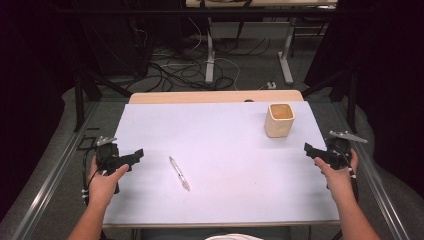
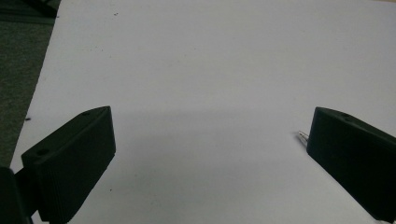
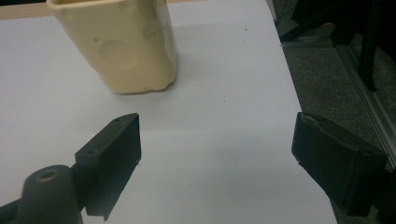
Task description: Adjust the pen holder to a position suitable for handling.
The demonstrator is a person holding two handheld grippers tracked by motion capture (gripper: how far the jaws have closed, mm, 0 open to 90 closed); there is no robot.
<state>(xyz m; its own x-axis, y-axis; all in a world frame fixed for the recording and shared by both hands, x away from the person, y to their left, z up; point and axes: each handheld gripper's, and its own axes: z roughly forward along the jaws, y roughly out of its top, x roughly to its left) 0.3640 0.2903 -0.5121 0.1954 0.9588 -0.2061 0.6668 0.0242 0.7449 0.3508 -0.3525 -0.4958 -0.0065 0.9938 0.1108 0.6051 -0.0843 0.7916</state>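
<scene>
A: High view. A pen (image 1: pixel 179 173) lies flat on the white tabletop (image 1: pixel 225 150), left of centre; a cream square cup (image 1: pixel 279 120) stands upright near the far right corner, well apart from it. The left gripper (image 1: pixel 137 154) sits at the table's left edge, the right gripper (image 1: pixel 308 148) at the right edge. Neither touches anything.

B: And the jaws?

A: Both sets stand wide, with bare table between them. The likely step is a first reach for the pen, the left gripper being the nearer.

B: How should that reach go?

A: Judged from its lie, the pen is thin and low. The jaws should straddle its barrel crosswise near the middle, come down close to the surface, and close squarely so that it does not roll or flick away.

B: What do the gripper views add?

A: The left gripper view shows the pen's tip (image 2: pixel 303 135) just beside one jaw, a closeness the high view understates. The right gripper view shows the cup (image 3: pixel 116 44) from the side: shallow round dimples in its wall. The high view alone looks into its mouth.
</scene>
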